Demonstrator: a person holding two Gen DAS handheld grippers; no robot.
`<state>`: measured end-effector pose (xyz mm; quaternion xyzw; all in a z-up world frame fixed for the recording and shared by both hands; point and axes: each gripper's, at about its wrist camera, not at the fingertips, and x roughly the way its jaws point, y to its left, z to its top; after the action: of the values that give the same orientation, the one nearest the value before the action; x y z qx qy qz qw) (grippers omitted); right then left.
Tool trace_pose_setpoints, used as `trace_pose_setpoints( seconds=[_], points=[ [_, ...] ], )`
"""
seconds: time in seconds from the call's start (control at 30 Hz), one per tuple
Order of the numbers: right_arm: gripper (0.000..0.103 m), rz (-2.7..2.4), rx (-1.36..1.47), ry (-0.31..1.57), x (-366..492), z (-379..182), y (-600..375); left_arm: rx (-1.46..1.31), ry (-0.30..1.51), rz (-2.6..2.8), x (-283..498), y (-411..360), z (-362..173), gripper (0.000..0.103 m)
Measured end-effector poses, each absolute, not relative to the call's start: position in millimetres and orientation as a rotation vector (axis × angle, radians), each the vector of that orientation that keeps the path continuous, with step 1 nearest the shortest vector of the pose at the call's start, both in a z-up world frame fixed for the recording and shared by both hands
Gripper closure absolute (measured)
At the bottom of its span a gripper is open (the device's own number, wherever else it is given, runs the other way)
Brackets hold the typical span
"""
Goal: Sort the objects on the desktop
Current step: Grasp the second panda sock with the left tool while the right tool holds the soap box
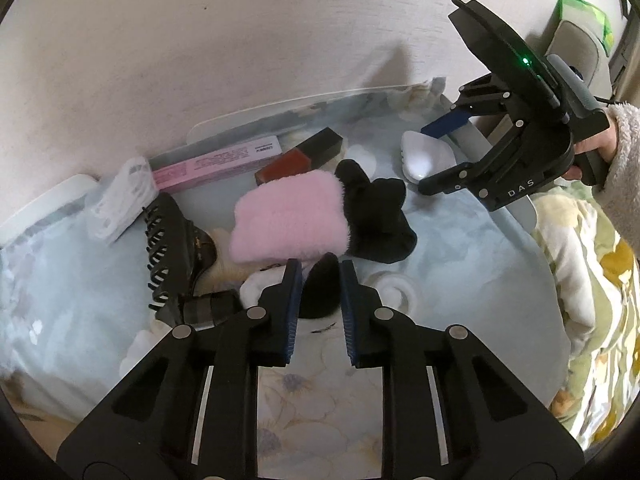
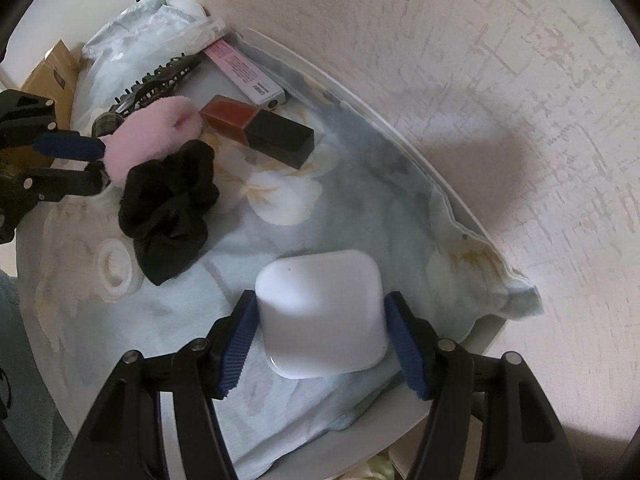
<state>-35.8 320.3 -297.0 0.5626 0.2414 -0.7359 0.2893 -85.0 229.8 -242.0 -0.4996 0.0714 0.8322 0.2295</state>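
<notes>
Right now you have both tools down on the pile, each on its own item. Your left gripper [image 1: 320, 266] is clamped tight on a dark tuft [image 1: 318, 296] at the near edge of the heap. I can't tell what that tuft belongs to. It sits just below the pink puff [image 1: 288, 220] and beside the scrunchie [image 1: 376, 220], so the pinch seems meant to pull one piece free of its neighbours.

Your right gripper [image 2: 320, 298] points steeply down over the white case [image 2: 320, 320], with a blue pad against each side of it. That reads as a grip across the case's width, though I can't tell whether the case has left the cloth [image 2: 280, 240] yet. Taking the flat sides makes sense, since the shell is smooth and rounded and would likely slip from a corner hold.

Mind the edges on the right. The case lies close to the cloth's bunched corner and the table rim [image 2: 400, 152], and the wall [image 2: 480, 80] stands just behind that. Straight up looks like your clearest way out, and toward you is freer than away.

On the left you're more crowded. The clip [image 1: 172, 240] is just beside your left finger, and the puff touches the tuft's far side, so a sideways drag would probably take them along. The red-and-black bottle [image 1: 300, 156] and pink box [image 1: 216, 160] lie back along the wall, well clear of both grips. Bare cloth lies between the scrunchie and the case, so your two hands shouldn't cross.
</notes>
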Motion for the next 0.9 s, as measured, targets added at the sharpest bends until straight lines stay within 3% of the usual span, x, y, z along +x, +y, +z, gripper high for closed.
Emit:
trace_pose_setpoints(
  seconds=[0.23,0.57,0.87,0.9],
  points=[
    [0.043,-2.001,1.505,0.600,-26,-284,330,-1.389,0.149,2.255,-84,225,-236,0.096],
    [0.043,-2.028,1.513,0.570,-9,-273,341,-1.433,0.123,2.254,-85,217,-228,0.097],
    [0.043,-2.031,1.510,0.566,-17,-275,338,-1.479,0.249,2.248,-78,224,-238,0.090],
    [0.043,-2.031,1.508,0.564,-17,-275,340,-1.469,0.236,2.244,-76,223,-237,0.075]
  ],
)
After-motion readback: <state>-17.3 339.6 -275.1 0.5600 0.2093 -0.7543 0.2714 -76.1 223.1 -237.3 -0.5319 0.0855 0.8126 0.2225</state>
